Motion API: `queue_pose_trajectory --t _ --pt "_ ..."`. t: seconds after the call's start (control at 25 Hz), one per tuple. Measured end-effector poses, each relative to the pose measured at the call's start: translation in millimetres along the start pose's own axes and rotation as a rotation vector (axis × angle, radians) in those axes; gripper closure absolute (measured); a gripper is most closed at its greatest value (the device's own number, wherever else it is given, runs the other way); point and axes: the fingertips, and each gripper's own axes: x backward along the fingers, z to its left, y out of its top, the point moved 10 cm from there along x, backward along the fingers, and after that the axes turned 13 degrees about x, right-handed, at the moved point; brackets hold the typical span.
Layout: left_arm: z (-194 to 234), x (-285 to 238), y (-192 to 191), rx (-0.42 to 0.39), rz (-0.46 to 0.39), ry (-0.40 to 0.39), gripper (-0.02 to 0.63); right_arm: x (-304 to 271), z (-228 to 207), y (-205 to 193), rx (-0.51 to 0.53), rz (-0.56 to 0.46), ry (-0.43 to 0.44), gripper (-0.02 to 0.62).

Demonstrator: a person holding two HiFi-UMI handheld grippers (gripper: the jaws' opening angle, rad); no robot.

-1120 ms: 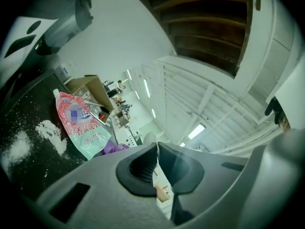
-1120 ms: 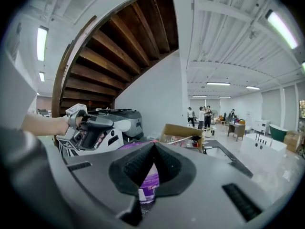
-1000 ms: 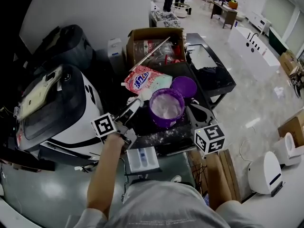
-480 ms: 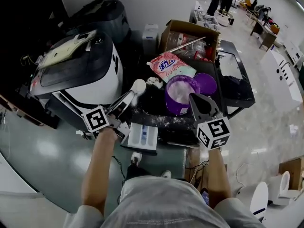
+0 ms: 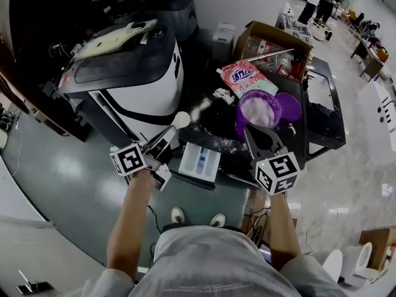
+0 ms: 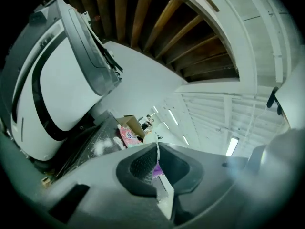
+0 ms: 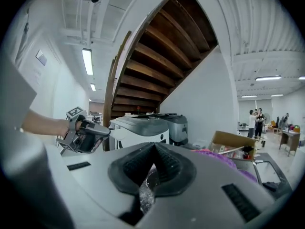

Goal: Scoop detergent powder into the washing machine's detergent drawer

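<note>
My left gripper [image 5: 168, 136] is shut on the thin handle of a white scoop [image 5: 180, 119], whose round bowl hangs in front of the washing machine [image 5: 124, 73], left of the pulled-out detergent drawer [image 5: 201, 161]. In the left gripper view the jaws [image 6: 157, 149] pinch the white handle edge-on. The purple powder tub [image 5: 258, 111] stands open on the dark table, with its lid [image 5: 289, 106] beside it. My right gripper [image 5: 252, 130] sits shut at the tub's near rim; in its own view the jaws [image 7: 153, 149] meet, and I see nothing held between them.
A pink detergent bag [image 5: 247, 79] lies behind the tub, with an open cardboard box [image 5: 272, 42] further back. Spilled white powder [image 5: 199, 109] dusts the dark table [image 5: 322, 125]. A person's feet [image 5: 197, 217] stand on the floor below the drawer.
The left gripper has carried the scoop leftward, away from the tub and toward the washing machine and drawer. The right gripper has stayed by the tub. The head view has swung left.
</note>
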Motion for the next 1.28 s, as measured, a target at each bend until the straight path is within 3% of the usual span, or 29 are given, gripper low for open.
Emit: queue_pose_trajectory --t 0.12,0.24,0.52,0.72,1.0,1.2,1.28 --pt "13 15 3 0.023 0.015 0.024 0.591 -10 17 -2 -0.004 0.03 0.008 0.591" --pt "26 25 10 -0.009 0.061 0.061 0.592 -20 32 -4 -0.011 0.051 0.002 0.591" --pt "52 30 11 -0.001 0.142 0.062 0.591 -29 58 -18 -0.03 0.106 0.003 0.592" --pt "67 34 10 -0.052 0.204 0.093 0.591 -33 72 -30 -0.057 0.158 0.011 0.591" --pt "90 36 -3 -0.073 0.275 0.145 0.591 -39 85 -43 -0.079 0.215 0.015 0.591" --pt "110 38 -18 -0.036 0.305 0.175 0.591 -43 94 -51 -0.078 0.253 0.032 0.591" --pt "115 36 -24 -0.063 0.341 0.19 0.591 -44 96 -54 -0.075 0.269 0.029 0.591"
